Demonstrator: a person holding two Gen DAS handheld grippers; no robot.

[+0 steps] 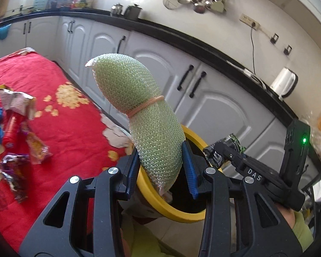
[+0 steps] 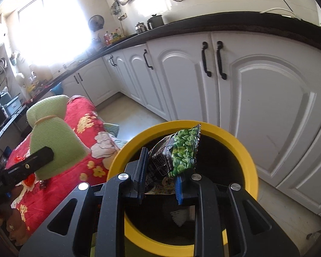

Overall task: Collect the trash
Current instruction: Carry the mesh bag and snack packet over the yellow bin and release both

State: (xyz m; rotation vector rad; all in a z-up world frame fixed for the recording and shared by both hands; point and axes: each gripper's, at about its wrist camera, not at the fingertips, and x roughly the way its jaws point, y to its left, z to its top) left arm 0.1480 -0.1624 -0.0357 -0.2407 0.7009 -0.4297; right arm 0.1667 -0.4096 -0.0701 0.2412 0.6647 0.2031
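Note:
My left gripper [image 1: 160,167] is shut on a green mesh scrubber pad [image 1: 137,98] bound with a rubber band, which sticks up over the near rim of the yellow bin [image 1: 167,207]. In the right wrist view the same scrubber pad [image 2: 53,132] sits to the left, over the red cloth. My right gripper [image 2: 160,182] is shut on a green pea snack packet [image 2: 179,152], held above the dark mouth of the yellow bin [image 2: 241,150]. In the left wrist view the right gripper [image 1: 220,152] shows at the right with the packet [image 1: 235,141]. A white scrap lies inside the bin.
A table with a red flowered cloth [image 1: 60,115] stands left of the bin, carrying several wrappers [image 1: 17,102] and crumpled foil packets [image 1: 12,171]. White cabinets [image 2: 256,98] with black handles run behind the bin under a black counter [image 1: 182,36]. A white kettle [image 1: 284,83] stands on the counter.

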